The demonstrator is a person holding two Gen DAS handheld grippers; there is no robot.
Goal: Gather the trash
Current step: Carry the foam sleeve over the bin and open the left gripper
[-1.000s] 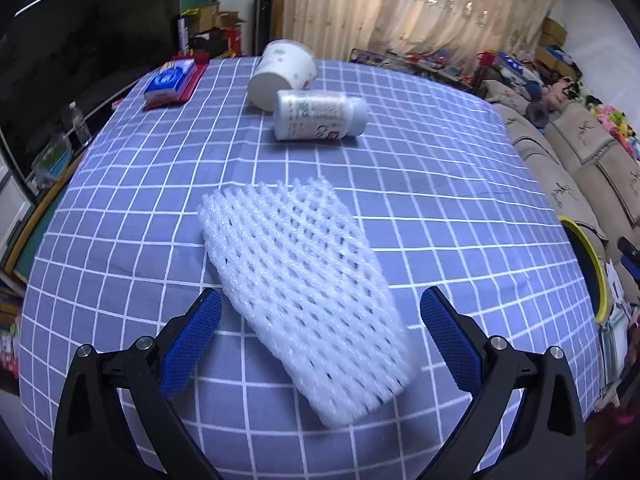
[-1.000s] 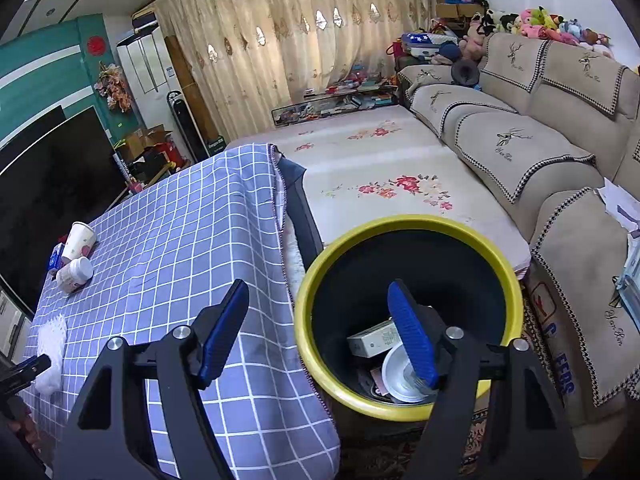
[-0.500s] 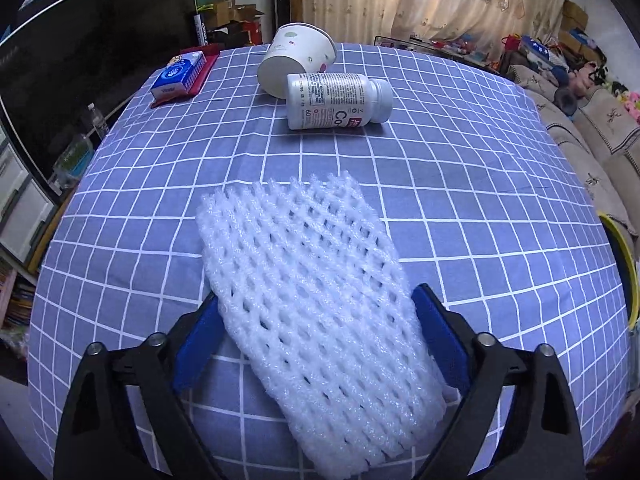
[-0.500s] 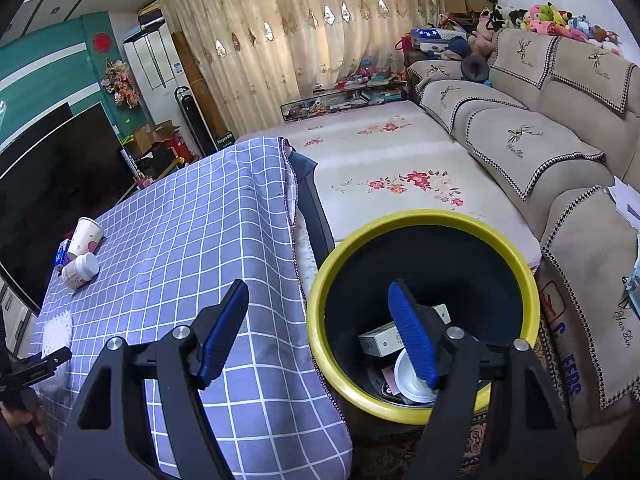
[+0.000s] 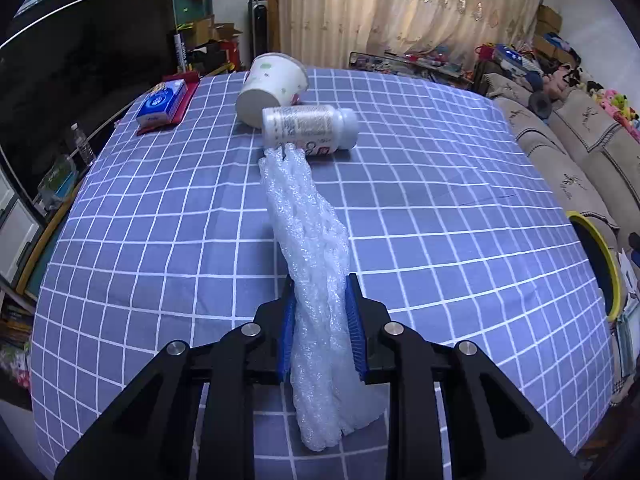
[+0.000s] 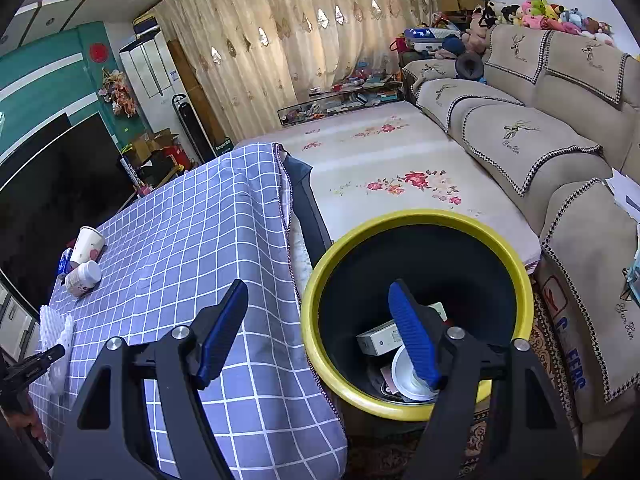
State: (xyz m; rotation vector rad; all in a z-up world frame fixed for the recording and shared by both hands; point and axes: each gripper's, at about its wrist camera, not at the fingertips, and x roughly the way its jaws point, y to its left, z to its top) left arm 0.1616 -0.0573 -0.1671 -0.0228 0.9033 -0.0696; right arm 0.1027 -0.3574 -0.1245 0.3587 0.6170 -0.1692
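Note:
My left gripper is shut on a white foam net sleeve, squeezed narrow between the blue pads and lifted off the blue checked tablecloth. Beyond it lie a white pill bottle on its side and a tipped paper cup. My right gripper is open and empty, hovering over the edge of the yellow-rimmed black bin, which holds a box and a white cup. The sleeve, bottle and cup also show at far left in the right wrist view.
A blue tissue pack on a red tray sits at the table's far left corner. The bin's rim shows past the table's right edge. A beige sofa and a floral mat lie beyond the bin. A dark TV stands to the left.
My left gripper closed on the foam sleeve, crushing it from a flat sheet into a narrow strip, and raised it. The right gripper stayed open and shifted slightly over the bin.

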